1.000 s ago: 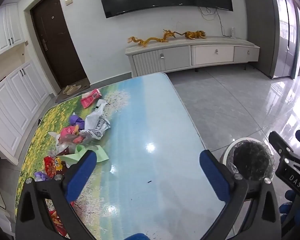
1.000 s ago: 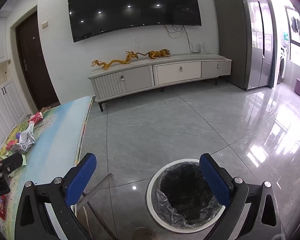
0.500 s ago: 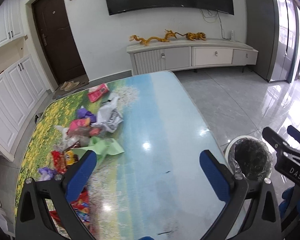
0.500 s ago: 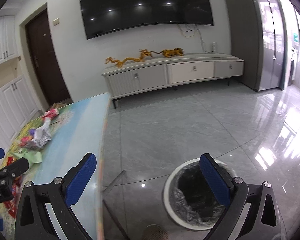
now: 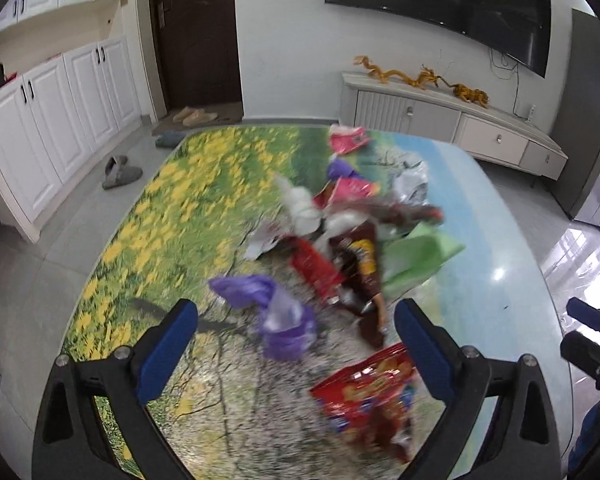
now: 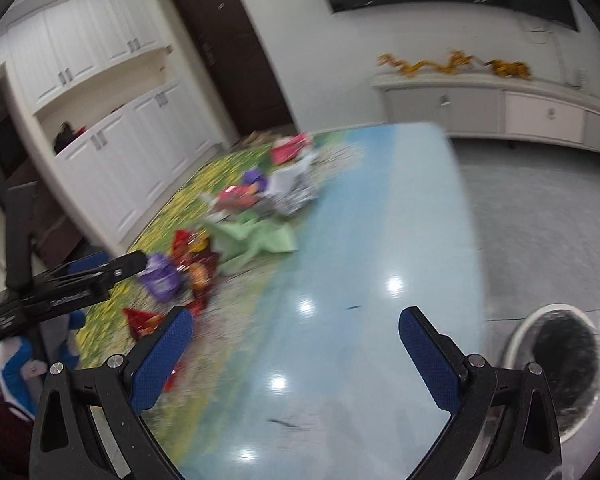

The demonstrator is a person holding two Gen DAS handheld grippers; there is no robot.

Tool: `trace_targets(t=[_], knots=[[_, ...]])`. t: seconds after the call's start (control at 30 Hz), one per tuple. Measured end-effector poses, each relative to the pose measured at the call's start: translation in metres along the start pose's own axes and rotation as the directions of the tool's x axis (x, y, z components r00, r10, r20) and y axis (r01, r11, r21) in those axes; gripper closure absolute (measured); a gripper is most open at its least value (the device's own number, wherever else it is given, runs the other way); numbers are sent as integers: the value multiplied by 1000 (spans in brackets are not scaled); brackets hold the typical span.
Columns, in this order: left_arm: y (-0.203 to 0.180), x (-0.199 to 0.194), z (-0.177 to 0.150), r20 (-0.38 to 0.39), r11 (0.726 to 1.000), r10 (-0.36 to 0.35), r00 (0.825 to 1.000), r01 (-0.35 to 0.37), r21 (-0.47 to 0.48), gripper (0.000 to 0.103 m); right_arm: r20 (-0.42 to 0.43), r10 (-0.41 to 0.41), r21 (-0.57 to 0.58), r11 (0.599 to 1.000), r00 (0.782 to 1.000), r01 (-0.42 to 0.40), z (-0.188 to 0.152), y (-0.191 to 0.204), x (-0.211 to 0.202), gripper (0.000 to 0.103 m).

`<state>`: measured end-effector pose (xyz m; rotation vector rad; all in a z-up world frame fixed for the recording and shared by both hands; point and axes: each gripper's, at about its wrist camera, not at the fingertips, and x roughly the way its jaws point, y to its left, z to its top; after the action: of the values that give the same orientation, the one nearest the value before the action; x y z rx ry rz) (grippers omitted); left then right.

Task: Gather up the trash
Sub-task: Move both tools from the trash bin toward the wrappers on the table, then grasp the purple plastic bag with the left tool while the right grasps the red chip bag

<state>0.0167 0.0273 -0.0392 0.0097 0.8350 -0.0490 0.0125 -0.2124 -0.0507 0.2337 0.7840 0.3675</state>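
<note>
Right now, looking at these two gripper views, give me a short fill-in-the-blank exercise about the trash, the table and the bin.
1. The crumpled bag between the left gripper fingers is ____ in colour.
2. The trash bin stands on the ____, beside the table.
3. The jaws of both the left gripper and the right gripper are ____.
4. The bin's liner is ____ in colour.

Missing words: purple; floor; open; black

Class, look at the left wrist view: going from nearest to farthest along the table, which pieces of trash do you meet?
Red snack bag → purple bag → light green paper → pink wrapper → red packet at the far edge.
</note>
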Motion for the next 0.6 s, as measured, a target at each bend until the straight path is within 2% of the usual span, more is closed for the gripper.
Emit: trace_targets(t=[0.13, 0.17, 0.27, 0.6], knots=[[20, 19, -9, -45, 997, -64, 997, 62, -35, 11, -119, 93, -40, 994, 989, -98, -5, 33, 22, 0], [23, 22, -10, -52, 996, -82, 995, 80, -42, 16, -143, 112, -48, 992, 983, -120, -6, 40, 26, 0], [34, 35, -9, -68, 993, -111, 991, 108, -52, 23, -182, 147, -73, 984, 972, -163, -9, 62, 36, 0], [58, 59, -13, -93, 978, -199, 976, 192, -82, 54, -288, 152, -80, 980, 945, -182, -17, 94, 79, 1]])
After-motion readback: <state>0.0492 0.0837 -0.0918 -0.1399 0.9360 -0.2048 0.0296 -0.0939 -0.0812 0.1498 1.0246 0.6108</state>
